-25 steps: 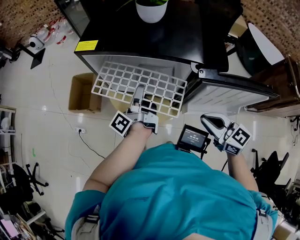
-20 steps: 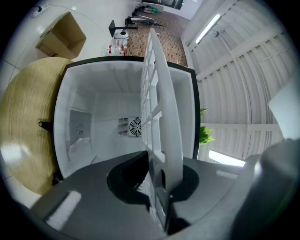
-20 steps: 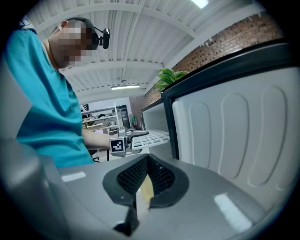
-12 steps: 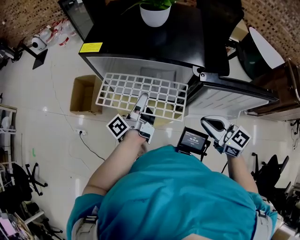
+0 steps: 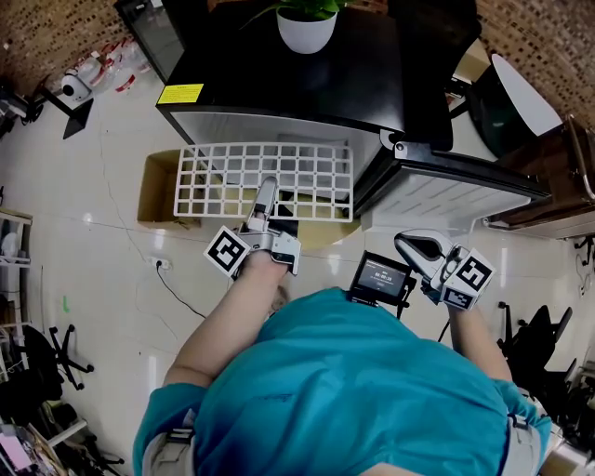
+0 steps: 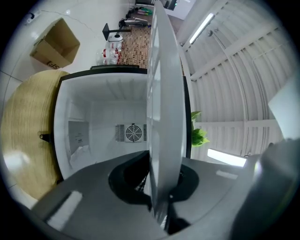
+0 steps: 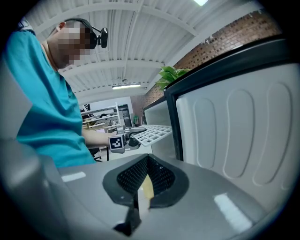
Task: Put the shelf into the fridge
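A white grid shelf hangs level in front of the open black fridge, with my left gripper shut on its near edge. In the left gripper view the shelf stands edge-on between the jaws. Behind it lies the white fridge interior with its round fan vent. My right gripper hovers at the right, below the open fridge door, shut with nothing in it. In the right gripper view the shelf and the left gripper show far off beside the door's inner panel.
A potted plant stands on the fridge top. A cardboard box lies on the floor to the left, and a round wooden top sits below the shelf. A small screen device hangs at the person's chest.
The shelf has swung from a slant to square with the fridge front and shifted left with my left gripper. The right gripper has hardly moved.
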